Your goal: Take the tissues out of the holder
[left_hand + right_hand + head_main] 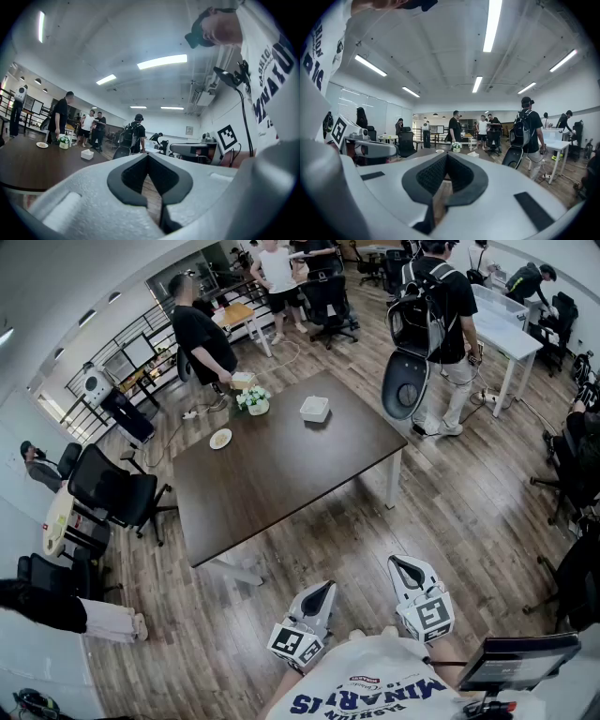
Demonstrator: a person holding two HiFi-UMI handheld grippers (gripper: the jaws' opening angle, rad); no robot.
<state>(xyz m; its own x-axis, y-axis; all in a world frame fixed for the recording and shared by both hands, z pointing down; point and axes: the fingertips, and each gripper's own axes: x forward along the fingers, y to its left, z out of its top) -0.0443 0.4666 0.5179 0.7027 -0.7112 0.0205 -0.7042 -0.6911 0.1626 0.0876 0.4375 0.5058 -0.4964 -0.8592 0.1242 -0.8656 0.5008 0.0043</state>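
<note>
Left gripper (pixel 323 589) and right gripper (pixel 404 566): jaws closed together, holding nothing, well off the surface (pixel 281 484). Tissue holder (pixel 314 409) near its farthest edge.

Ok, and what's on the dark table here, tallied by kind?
Tissue holder: 1
Flower pot: 1
Plate: 1
Total: 3

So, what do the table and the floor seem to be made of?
Table: probably wood or laminate, dark brown, matte; its top looks smooth and even.
Floor: wood or wood-look planks, mid-brown; plank seams and grain streaks show.
</note>
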